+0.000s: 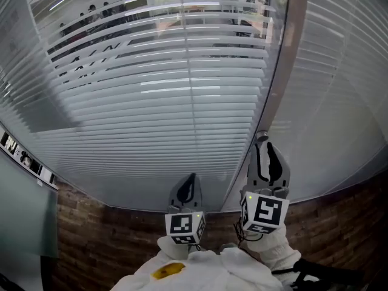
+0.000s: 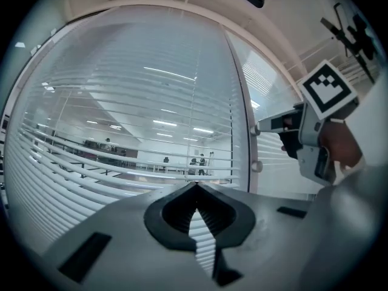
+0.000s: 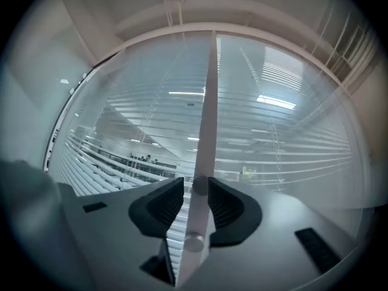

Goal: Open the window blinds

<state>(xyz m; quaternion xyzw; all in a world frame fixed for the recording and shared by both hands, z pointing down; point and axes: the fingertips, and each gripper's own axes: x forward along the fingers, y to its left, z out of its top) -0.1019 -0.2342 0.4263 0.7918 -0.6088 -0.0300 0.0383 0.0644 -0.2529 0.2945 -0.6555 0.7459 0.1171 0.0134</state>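
Plainly the turning step is in hand: the right gripper [image 1: 265, 153] is up against the upright post [image 1: 285, 59] at the right edge of the left pane. Its jaws are set either side of the upper knob [image 3: 199, 185] on that post and, as far as the right gripper view tells, pinch it. A second knob [image 3: 194, 242] sits lower on the same post, untouched. The blinds [image 1: 182, 102] fill the pane; across part of it the slats are tilted enough to show an office beyond, while elsewhere they lie nearly flat on one another, so I judge the task part done at best. The next move, I think, calls for a steady roll of the wrist about the knob's own axis, with the pads kept firmly on so small a thing (a slack pinch would merely slide round it). The left gripper [image 1: 192, 182] hangs near the bottom edge of the pane, jaws pressed together on nothing. Hard to make out: whether both pads truly bear on the knob, which knob governs which pane, and how the washed-out slats right of the post are tilted.
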